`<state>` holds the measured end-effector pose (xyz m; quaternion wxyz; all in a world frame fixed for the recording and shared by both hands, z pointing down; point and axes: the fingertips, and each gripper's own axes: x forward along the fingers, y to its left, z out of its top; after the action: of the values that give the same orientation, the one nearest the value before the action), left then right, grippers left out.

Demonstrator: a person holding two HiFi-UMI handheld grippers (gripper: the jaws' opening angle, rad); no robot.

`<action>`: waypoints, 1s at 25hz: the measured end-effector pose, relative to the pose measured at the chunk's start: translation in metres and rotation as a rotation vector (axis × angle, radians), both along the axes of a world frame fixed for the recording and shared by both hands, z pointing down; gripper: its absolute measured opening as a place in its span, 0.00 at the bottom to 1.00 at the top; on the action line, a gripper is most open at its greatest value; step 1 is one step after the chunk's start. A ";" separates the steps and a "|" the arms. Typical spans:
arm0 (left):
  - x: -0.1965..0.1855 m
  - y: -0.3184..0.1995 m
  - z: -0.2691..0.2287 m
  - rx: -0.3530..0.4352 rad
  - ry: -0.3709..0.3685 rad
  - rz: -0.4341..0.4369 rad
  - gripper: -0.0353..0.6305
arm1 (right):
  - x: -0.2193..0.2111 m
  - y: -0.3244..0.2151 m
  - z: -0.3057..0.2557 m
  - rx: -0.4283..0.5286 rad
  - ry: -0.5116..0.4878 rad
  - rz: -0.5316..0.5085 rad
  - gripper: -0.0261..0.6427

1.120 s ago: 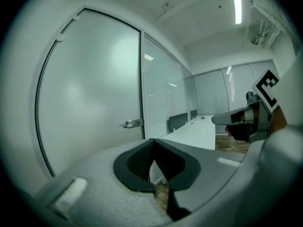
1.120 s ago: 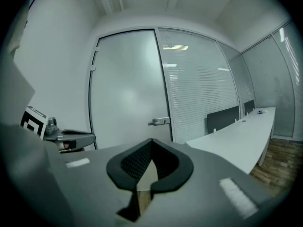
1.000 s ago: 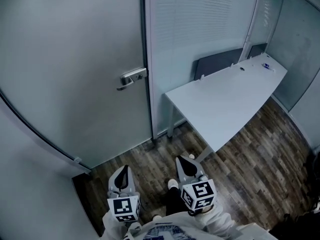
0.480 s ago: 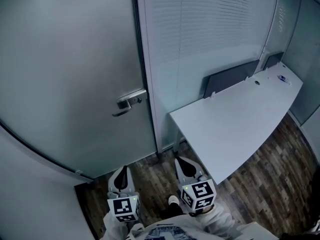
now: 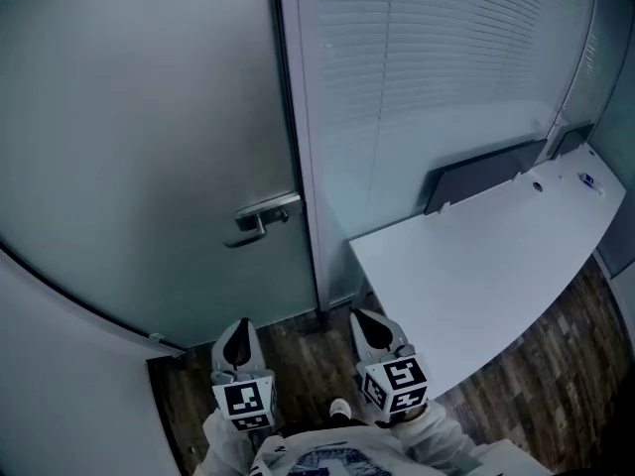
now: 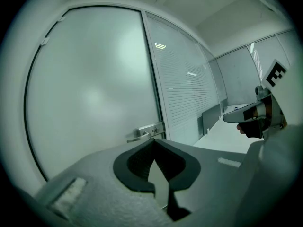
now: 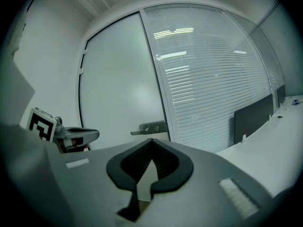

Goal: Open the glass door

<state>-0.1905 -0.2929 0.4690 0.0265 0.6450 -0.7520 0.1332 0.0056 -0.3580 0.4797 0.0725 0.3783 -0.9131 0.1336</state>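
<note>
Head view: frosted glass door (image 5: 149, 147) stands closed.

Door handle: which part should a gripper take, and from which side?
Probably the lever of the door handle, toward its free left end, approached head-on from the person's side. It juts level from the plate at the glass door's right edge, so jaws above and below fit.
</note>
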 end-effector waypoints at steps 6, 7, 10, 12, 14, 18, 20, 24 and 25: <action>-0.020 -0.016 0.012 -0.052 -0.006 -0.012 0.16 | -0.024 -0.008 0.014 -0.043 0.001 -0.040 0.05; -0.023 -0.020 0.015 -0.064 -0.015 -0.007 0.18 | -0.027 -0.011 0.016 -0.049 0.002 -0.040 0.05; -0.032 -0.031 0.025 -0.105 -0.079 0.013 0.23 | -0.035 -0.015 0.017 -0.055 0.005 -0.039 0.05; -0.037 -0.039 0.033 -0.130 -0.159 0.036 0.29 | -0.037 -0.016 0.016 -0.049 0.015 -0.033 0.05; -0.041 -0.050 0.036 -0.135 -0.229 0.063 0.33 | -0.035 -0.021 0.013 -0.042 0.024 -0.013 0.05; -0.049 -0.076 0.040 -0.151 -0.280 0.103 0.39 | -0.024 -0.027 0.012 -0.048 0.042 0.040 0.05; -0.055 -0.089 0.048 -0.181 -0.314 0.112 0.41 | -0.014 -0.026 0.016 -0.058 0.055 0.067 0.05; -0.064 -0.120 0.056 -0.230 -0.495 0.123 0.42 | 0.009 -0.026 0.016 -0.077 0.079 0.126 0.05; -0.066 -0.129 0.058 -0.237 -0.546 0.130 0.42 | 0.013 -0.027 0.015 -0.081 0.083 0.138 0.05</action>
<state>-0.2569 -0.4218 0.5274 -0.1103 0.6245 -0.6677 0.3899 0.0181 -0.3846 0.4951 0.1163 0.4424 -0.8749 0.1593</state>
